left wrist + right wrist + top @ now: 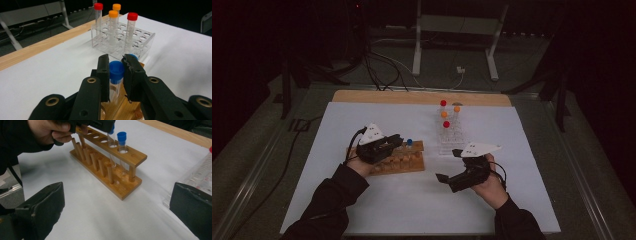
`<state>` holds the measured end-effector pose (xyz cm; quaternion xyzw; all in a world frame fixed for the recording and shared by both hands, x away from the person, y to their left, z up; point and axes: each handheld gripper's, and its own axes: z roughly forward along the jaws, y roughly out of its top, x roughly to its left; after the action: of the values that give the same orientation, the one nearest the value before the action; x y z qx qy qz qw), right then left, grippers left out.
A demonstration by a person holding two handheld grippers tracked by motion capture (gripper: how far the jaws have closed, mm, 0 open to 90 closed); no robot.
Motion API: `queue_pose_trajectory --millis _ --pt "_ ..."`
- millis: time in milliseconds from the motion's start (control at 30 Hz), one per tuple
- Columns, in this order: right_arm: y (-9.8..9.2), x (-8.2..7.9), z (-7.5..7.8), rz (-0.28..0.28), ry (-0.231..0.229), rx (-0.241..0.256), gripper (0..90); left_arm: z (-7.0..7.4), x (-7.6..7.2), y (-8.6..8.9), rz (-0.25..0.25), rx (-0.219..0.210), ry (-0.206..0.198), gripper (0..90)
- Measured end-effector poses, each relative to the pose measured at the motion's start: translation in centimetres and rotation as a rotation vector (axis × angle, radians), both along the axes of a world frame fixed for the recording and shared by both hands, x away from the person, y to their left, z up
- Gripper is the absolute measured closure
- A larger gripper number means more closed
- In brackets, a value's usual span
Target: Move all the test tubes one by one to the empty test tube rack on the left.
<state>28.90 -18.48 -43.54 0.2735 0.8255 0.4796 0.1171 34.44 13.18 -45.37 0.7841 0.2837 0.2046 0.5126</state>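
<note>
The left gripper (116, 72) is closing its two black jaws on the blue screw cap of a clear plastic test tube (116, 75), one jaw pressing each side of the cap. That tube is standing upright in a hole near the end of the two-tier wooden test-tube rack (117, 163), and the right gripper view is showing its glass body reaching down through the top board towards the base. A second clear tube with a blue cap (121, 140) is sitting in the neighbouring hole, just beside the held one.

Beyond the wooden rack, the clear acrylic tube rack (142, 40) is standing on the white table sheet (362, 200), carrying two red-capped and two orange-capped tubes, all upright.

The right gripper (451, 166) is resting well apart from both racks, low over the sheet, with its jaws spread wide and holding nothing.

To my eye the grasp is the step in hand: the tube is being taken at the cap but is not yet out of its hole. I cannot tell whether it is bound for the acrylic rack. The next move, I judge, is calling for a straight vertical lift so the tube clears the top board without dragging the wooden rack along or knocking its neighbour.
</note>
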Motion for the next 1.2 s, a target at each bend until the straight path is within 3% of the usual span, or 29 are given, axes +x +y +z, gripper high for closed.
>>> queue_pose_trajectory --millis 133,267,600,733,800,900,933,1067,1200 --pt "-0.3 0.1 0.2 -0.001 -0.002 0.003 0.0 -0.5 0.1 -0.1 0.004 0.013 0.017 77.4" --pt "-0.5 0.3 0.5 -0.002 0.001 0.008 0.0 -0.7 0.0 -0.1 0.005 0.020 0.008 77.3" --pt "-1.6 1.4 1.0 0.007 -0.002 0.034 0.0 -0.6 -0.1 0.3 0.003 0.001 0.019 75.2" --pt "-2.6 2.3 1.8 -0.019 -0.032 0.038 0.0 -0.2 -0.6 0.7 0.004 -0.012 0.010 60.3" --pt "-3.3 3.1 2.1 -0.046 -0.044 0.043 8.7 0.2 -1.0 1.1 -0.006 -0.022 0.004 53.0" --pt "-4.3 4.4 2.2 -0.092 -0.055 0.042 10.2 0.9 -1.9 1.8 -0.021 -0.050 0.001 40.7" --pt "-4.6 4.9 2.2 -0.108 -0.062 0.042 14.8 1.1 -2.2 2.1 -0.026 -0.062 -0.003 36.3" --pt "-5.5 6.7 2.1 -0.171 -0.079 0.026 23.4 1.5 -3.5 2.6 -0.058 -0.060 0.011 17.0" --pt "-6.0 8.7 1.9 -0.206 -0.088 0.031 35.2 1.6 -4.7 3.1 -0.085 -0.071 0.025 8.4"
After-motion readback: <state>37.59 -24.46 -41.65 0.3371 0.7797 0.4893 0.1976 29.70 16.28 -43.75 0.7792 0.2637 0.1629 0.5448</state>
